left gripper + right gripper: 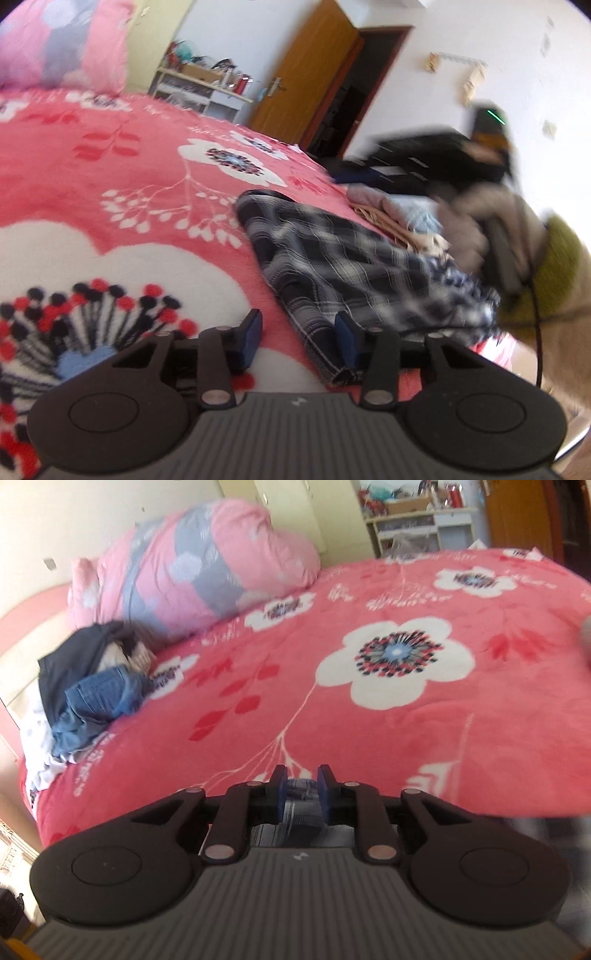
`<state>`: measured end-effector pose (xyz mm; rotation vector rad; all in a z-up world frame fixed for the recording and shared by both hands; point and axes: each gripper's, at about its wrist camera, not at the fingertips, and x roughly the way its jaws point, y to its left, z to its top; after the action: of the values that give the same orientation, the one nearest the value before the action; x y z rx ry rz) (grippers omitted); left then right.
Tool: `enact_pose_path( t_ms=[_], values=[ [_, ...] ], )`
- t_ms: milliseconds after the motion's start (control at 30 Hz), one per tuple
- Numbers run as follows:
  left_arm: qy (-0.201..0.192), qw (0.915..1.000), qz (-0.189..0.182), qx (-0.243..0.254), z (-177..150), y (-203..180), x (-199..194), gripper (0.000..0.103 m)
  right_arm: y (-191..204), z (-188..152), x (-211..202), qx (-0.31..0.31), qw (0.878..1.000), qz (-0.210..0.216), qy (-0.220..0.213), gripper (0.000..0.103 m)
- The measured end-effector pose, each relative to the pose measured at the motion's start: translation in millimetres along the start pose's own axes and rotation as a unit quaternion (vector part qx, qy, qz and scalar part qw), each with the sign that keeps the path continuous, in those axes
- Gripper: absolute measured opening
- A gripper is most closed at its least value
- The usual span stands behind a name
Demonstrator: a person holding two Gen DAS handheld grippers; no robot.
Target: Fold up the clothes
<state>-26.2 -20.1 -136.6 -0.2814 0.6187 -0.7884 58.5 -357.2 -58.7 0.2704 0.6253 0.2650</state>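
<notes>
One rumpled navy-and-white plaid garment (354, 269)

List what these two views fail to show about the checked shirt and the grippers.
- Right gripper, left wrist view: motion blur; jaws unreadable.
- Checked shirt, left wrist view: its near end is blurred.
- Cloth between the right gripper's fingers, right wrist view: mostly hidden by the gripper body.
- Left gripper: open, holding nothing.

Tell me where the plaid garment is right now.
In the left wrist view, the plaid garment lies on the pink floral blanket, right of the open left gripper, beside a clothes pile.
</notes>
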Motion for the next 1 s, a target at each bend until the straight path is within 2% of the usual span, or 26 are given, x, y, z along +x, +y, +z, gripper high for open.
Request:
enact_pose_path(
  t_ms=[167,300,400,433,533,600,667,733,767,800,833,900,933,1000],
  values=[
    [-0.006,0.9995,0.009,-0.029,8.3,6.0,-11.0,0.045,1.6,-33.7,-64.4,-0.013,1.0,0.011,-0.003,0.017],
    [0.004,0.9995,0.027,-0.015,11.3,0.1,-10.1,0.046,13.1,-81.3,-88.3,-0.045,0.999,0.017,0.026,0.019],
    [0.014,0.999,0.043,-0.01,10.9,-3.1,-7.1,0.046,10.4,-125.2,-82.4,-0.038,0.996,-0.024,0.073,0.023],
    [0.016,0.9988,0.046,-0.009,11.6,-4.2,-7.2,0.046,9.5,-138.0,-82.9,-0.034,0.996,-0.035,0.074,0.023],
    [0.015,0.9985,0.053,0.005,17.9,-11.0,-9.4,0.047,12.8,-138.4,-105.8,-0.023,0.998,-0.04,0.035,0.023],
    [0.01,0.9983,0.053,0.021,23.5,-18.4,-8.6,0.048,7.6,-131.0,-127.5,-0.028,0.998,-0.062,-0.017,0.023],
    [0.005,0.9978,0.054,0.039,28.4,-26.0,-6.9,0.049,-7.3,-124.0,-142.9,-0.027,0.992,-0.106,-0.055,0.023],
    [0.004,0.9965,0.058,0.06,29.5,-33.8,-0.6,0.051,-32.5,-122.4,-152.2,-0.02,0.984,-0.162,-0.072,0.023],
    [0.006,0.9961,0.059,0.066,27.9,-35.9,3.5,0.052,-47.8,-127.1,-153.5,-0.021,0.978,-0.195,-0.068,0.023],
    [0.013,0.9956,0.063,0.069,25.8,-36.3,8.0,0.052,-65.4,-134.9,-151.2,-0.017,0.974,-0.223,-0.043,0.024],
    [0.025,0.9948,0.07,0.07,23.9,-35.9,12.5,0.052,-81.0,-143.6,-150.6,0.004,0.974,-0.227,-0.02,0.023],
    [0.038,0.9934,0.082,0.07,22.6,-34.6,16.4,0.051,-101.3,-157.3,-163.3,0.064,0.979,-0.19,-0.025,0.023],
    [0.036,0.9937,0.081,0.069,24.4,-33.9,15.2,0.051,-102.9,-155.5,-169.0,0.074,0.98,-0.185,-0.02,0.022],
    [0.026,0.994,0.078,0.072,33.7,-34.7,13.5,0.051,-98.0,-145.6,-176.3,0.055,0.978,-0.203,-0.01,0.022]
  ],
)
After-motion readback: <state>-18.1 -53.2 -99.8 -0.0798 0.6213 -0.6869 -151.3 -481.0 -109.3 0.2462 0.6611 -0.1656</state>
